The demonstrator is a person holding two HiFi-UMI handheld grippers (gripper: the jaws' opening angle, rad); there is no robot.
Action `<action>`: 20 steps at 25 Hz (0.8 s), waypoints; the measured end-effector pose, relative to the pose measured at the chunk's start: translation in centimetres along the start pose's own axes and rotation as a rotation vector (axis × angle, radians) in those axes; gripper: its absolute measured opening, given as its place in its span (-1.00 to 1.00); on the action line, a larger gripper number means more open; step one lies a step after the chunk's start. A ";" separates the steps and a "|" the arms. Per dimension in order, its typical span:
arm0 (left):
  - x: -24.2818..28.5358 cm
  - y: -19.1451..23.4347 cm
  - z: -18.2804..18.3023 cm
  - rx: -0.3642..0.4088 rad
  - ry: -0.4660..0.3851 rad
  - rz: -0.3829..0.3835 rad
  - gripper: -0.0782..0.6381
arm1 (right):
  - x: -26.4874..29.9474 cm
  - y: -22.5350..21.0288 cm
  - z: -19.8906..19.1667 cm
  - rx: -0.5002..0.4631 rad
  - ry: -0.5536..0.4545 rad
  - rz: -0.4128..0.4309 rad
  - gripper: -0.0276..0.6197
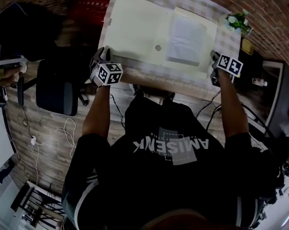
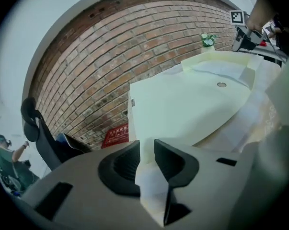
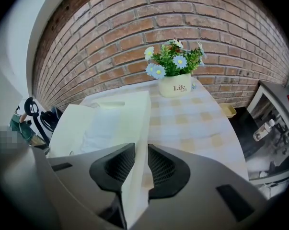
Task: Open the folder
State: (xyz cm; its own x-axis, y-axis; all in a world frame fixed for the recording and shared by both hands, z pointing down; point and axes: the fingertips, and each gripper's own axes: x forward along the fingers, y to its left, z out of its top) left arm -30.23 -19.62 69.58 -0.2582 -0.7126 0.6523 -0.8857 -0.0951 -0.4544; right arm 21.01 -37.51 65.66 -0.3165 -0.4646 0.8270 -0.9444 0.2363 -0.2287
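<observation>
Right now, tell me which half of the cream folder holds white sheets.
The half of the cream folder nearer the white flower pot: white paper sheets lie there. The other half shows only a small round fastener.

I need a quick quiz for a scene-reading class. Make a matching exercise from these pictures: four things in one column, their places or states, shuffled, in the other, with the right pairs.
Things:
1. folder
2. flower pot
3. chair
4. right gripper

Places or states:
A. on the floor, left of the table
B. clamped on the folder's right edge
C. spread open on the table
D. at the table's far right corner

Pairs: 1-C, 2-D, 3-A, 4-B
</observation>
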 end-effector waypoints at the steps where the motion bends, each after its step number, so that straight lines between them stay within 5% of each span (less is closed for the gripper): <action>1: 0.4 -0.5 -0.3 -0.011 0.011 -0.037 -0.52 | 0.0 0.0 0.0 0.000 -0.001 -0.002 -0.56; 6: 1.7 -2.1 -1.2 -0.024 0.060 -0.175 -0.73 | 0.3 0.3 -0.1 -0.018 0.008 -0.008 -0.60; 11: 1.8 -2.4 -0.8 -0.094 0.119 -0.267 -0.75 | 0.1 0.3 0.1 -0.008 0.004 -0.004 -0.62; 15: 1.3 -2.9 -0.6 -0.068 0.135 -0.342 -0.74 | 0.0 0.4 0.0 -0.018 0.002 0.001 -0.64; 20: 0.1 -4.9 1.7 -0.115 0.076 -0.423 -0.74 | 0.0 0.2 -0.1 -0.001 -0.003 0.012 -0.64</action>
State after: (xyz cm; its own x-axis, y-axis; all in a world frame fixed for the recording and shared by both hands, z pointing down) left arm -25.31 -20.35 70.83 0.1122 -0.5738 0.8113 -0.9555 -0.2863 -0.0703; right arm 20.84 -37.42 65.68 -0.3285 -0.4641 0.8226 -0.9403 0.2432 -0.2382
